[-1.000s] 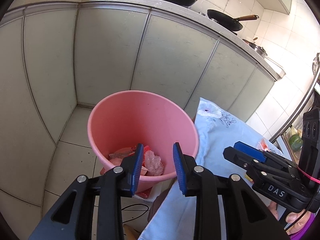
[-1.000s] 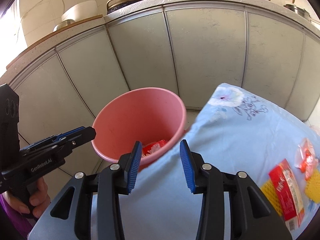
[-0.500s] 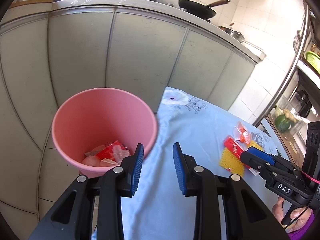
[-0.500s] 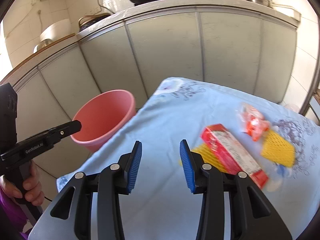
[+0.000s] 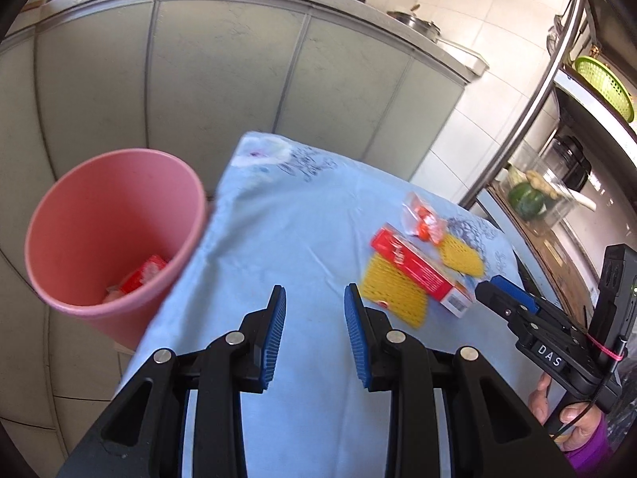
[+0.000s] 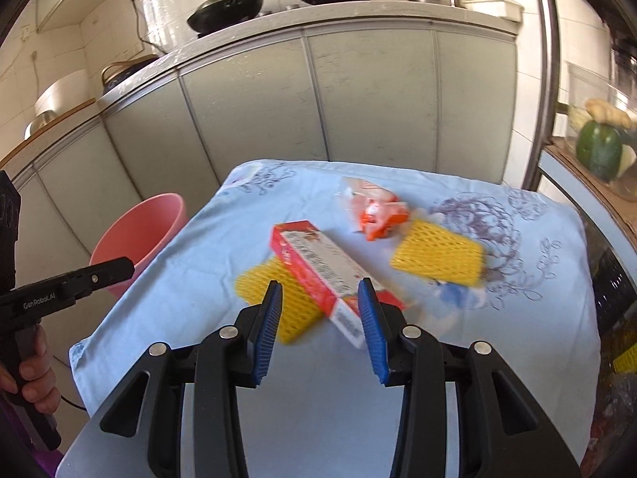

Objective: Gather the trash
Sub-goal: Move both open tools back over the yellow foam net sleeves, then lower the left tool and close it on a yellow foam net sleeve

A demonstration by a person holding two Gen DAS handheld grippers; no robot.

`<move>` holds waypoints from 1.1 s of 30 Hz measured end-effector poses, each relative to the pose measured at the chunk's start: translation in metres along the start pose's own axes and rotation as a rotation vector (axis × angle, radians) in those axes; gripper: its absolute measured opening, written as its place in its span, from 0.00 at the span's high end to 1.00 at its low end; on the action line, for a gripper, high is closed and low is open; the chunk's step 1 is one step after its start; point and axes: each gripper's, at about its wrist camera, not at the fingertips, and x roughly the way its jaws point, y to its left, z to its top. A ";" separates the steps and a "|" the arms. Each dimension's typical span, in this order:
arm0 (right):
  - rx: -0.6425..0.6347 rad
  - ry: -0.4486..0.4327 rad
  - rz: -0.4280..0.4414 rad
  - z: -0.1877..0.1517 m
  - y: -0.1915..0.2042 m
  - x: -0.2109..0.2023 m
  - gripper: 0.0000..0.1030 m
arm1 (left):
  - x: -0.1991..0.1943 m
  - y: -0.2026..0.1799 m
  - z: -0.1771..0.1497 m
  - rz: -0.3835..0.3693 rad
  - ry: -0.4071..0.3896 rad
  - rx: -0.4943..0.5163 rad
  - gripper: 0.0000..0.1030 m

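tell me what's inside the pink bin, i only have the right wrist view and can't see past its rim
observer: The pink bin has trash at its bottom: a red wrapper and pale scraps beside it.
operator: is the left gripper open, i only see it side on
observer: Yes. The left gripper is open with nothing between its fingers, over bare blue tablecloth.
operator: anything high on the rack at the right
observer: A green mesh basket sits on an upper shelf of the rack, out of your frame.
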 end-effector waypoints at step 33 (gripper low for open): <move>0.193 0.004 -0.069 -0.012 -0.091 0.008 0.61 | 0.110 -0.072 0.000 0.016 0.135 0.206 0.82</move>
